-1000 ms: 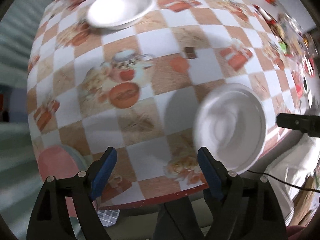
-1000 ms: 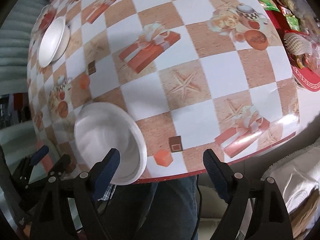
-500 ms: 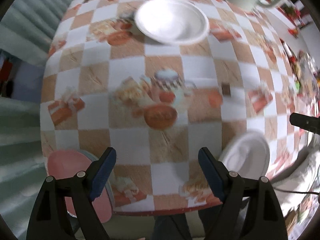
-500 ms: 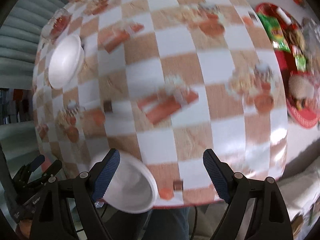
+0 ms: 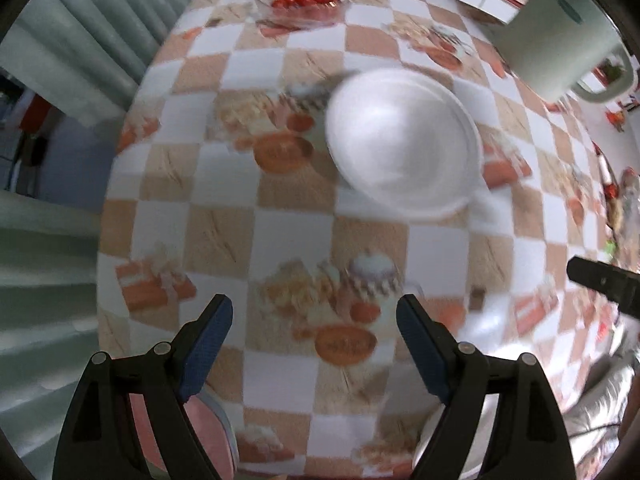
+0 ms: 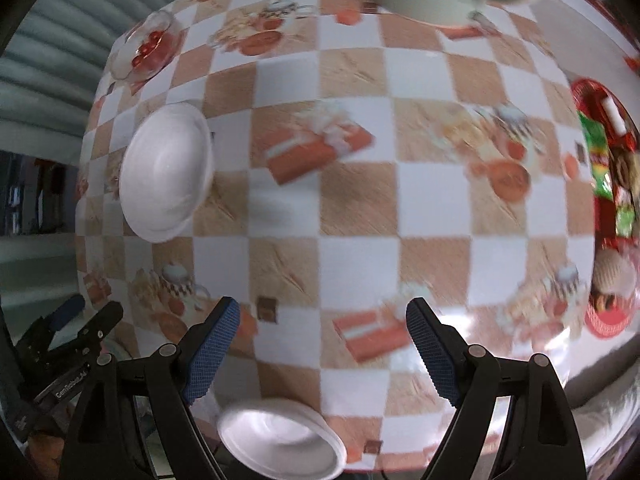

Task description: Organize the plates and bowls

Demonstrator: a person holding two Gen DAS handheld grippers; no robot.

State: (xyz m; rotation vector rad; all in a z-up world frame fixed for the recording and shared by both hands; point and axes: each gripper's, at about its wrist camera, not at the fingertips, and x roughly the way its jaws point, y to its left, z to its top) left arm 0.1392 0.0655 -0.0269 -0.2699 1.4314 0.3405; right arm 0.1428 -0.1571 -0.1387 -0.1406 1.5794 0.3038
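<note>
A white bowl (image 5: 404, 144) sits on the checked tablecloth ahead of my left gripper (image 5: 314, 340), which is open, empty and well short of it. The same bowl shows at the left in the right wrist view (image 6: 166, 172). A second white bowl (image 6: 280, 432) sits at the table's near edge, low between the fingers of my right gripper (image 6: 322, 344), which is open and empty. A pink plate (image 5: 208, 436) lies at the near left corner, partly hidden behind my left gripper's fingers.
A glass bowl of cherry tomatoes (image 5: 304, 0) stands at the far edge. A large pale green mug (image 5: 560, 32) stands at the far right. A red tray of snacks (image 6: 608, 184) lies along the right side. A curtain hangs left of the table.
Both grippers have moved forward over the table. The far white bowl is now much nearer my left gripper. The near bowl has dropped to the bottom of both views.
</note>
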